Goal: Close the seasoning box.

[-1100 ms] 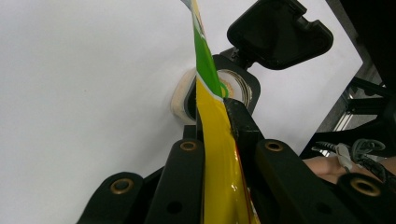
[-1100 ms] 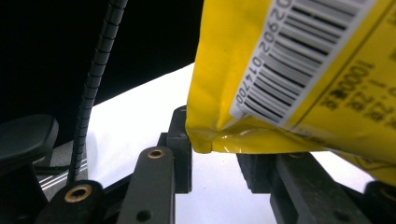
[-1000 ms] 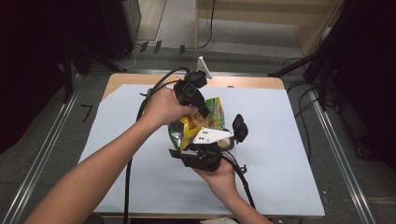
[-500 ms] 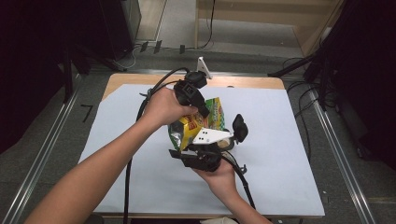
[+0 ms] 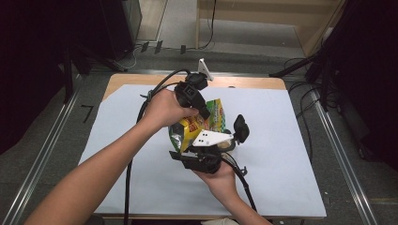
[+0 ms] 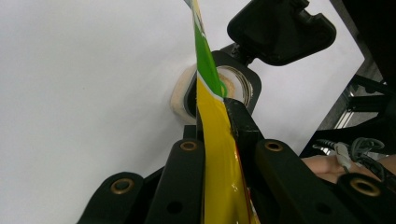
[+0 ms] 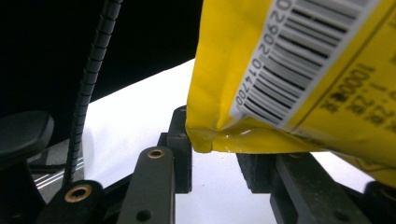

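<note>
The yellow-green snack bag sits up off the bench, caught between the two tongs in the middle of the white sheet. The left tongs come at it from the far upper side and are clamped tight on its thin top edge. The right tongs are below and nearer, jaws standing fairly narrow with the bag's bottom corner hanging just over the gap; can't tell if the pads actually press it.

Not much clutter: cables trail off both tongs across the sheet, and the bag itself blocks most of the right tongs from above.

The left gripper view gives the bag edge-on, a thin strip pinched between the jaws, with the other tongs' round head right behind it. The right gripper view shows the barcode on the bag's back, plus a ribbed cable to the left.
</note>
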Tool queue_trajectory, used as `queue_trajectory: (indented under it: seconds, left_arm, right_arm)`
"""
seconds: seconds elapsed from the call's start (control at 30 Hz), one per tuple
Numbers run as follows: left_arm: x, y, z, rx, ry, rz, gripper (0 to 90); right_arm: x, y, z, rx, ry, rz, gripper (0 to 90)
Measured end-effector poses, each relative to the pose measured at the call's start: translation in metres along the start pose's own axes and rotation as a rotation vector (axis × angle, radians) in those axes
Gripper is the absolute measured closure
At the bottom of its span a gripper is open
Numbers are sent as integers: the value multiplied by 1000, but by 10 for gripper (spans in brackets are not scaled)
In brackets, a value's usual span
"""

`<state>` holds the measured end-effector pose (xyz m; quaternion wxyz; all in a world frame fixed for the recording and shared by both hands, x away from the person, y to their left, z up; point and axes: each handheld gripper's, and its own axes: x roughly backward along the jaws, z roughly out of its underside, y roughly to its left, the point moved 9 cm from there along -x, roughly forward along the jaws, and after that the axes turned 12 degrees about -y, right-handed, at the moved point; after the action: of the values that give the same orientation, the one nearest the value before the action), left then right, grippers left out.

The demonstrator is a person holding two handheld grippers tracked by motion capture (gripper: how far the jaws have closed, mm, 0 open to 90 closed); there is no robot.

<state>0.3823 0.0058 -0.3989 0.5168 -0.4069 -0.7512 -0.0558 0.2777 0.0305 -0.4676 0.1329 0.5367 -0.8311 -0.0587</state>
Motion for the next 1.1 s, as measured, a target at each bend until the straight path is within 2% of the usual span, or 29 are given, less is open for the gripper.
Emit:
queue_trajectory:
  seconds: [0.23,1.1]
  left_arm:
    - [-1,-2,1,-9,3,-4,865]
    - [2,4,6,7,9,-5,864]
  right_arm:
    - [0,-1,2,8,3,10,702]
    - [-2,3,2,-4,10,-16,702]
